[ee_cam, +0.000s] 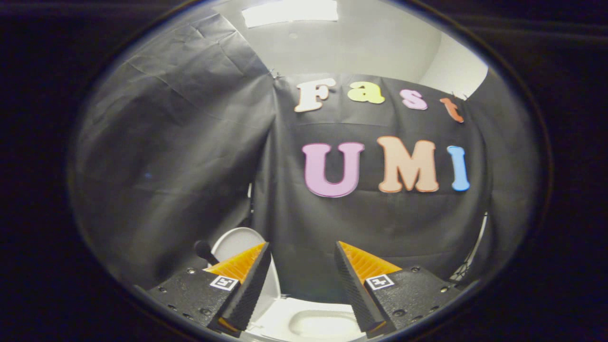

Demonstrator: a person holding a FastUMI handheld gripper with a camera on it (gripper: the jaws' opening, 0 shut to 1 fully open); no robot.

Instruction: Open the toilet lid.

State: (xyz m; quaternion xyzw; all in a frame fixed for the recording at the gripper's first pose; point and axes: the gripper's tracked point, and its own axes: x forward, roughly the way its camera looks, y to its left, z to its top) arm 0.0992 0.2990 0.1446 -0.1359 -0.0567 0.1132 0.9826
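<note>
Gripper view shows your gripper (302, 266) held with its two fingers spread wide apart, nothing between them and neither finger touching anything. Below and between the fingers you look down on the white ceramic toilet (313, 323), its bowl opening visible in the gap and just beyond the fingertips. The white rounded toilet lid (237, 244) stands raised, nearly upright, behind your left finger (249, 280), which covers part of it; its curved top edge rises above that finger against the black cloth booth wall (294, 228). Just beside the lid, on its left, you can see a small dark rounded knob on a stem (204, 250); what it belongs to cannot be told. Your right finger (354, 280) hangs over the right side of the bowl, apart from the lid. High above the cloth, a bright rectangular ceiling light (289, 12) glows on a pale ceiling.
</note>
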